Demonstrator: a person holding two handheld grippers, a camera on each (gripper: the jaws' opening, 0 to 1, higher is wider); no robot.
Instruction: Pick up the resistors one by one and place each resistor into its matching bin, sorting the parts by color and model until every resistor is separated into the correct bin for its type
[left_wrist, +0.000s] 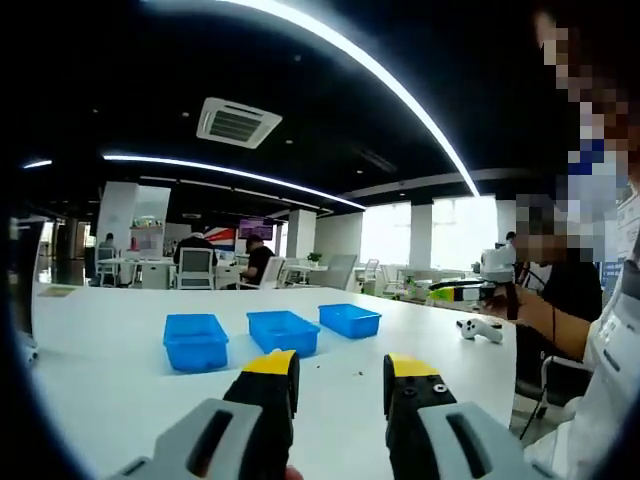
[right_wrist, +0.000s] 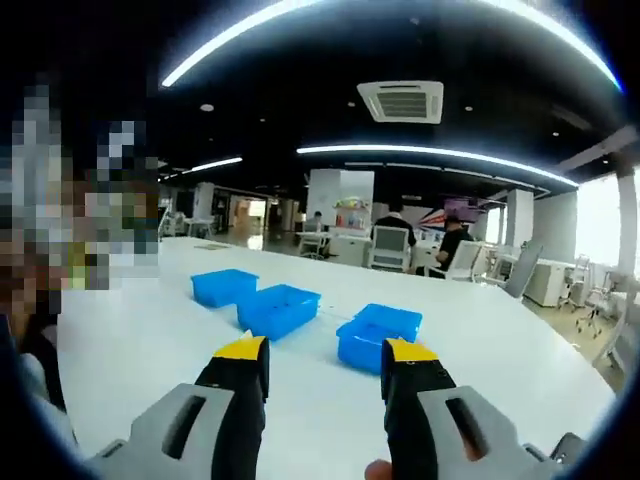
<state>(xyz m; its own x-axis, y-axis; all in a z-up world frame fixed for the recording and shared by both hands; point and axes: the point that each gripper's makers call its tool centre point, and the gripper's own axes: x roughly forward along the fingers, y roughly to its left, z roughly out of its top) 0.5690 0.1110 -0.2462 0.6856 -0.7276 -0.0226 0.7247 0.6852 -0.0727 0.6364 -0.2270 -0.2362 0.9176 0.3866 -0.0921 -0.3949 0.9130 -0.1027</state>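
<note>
Apparently nothing is sorted yet. My left gripper (left_wrist: 340, 375) and my right gripper (right_wrist: 325, 365) both hover above the white table (left_wrist: 110, 390) with jaws parted and nothing between them. Three blue bins (left_wrist: 282, 331) sit in a row at about twelve o'clock from my left jaws; I cannot tell if anything lies inside. Small dark specks (left_wrist: 352, 372) on the table just beyond my left jaws may be the resistors, too tiny to tell. All the picking remains ahead.
</note>
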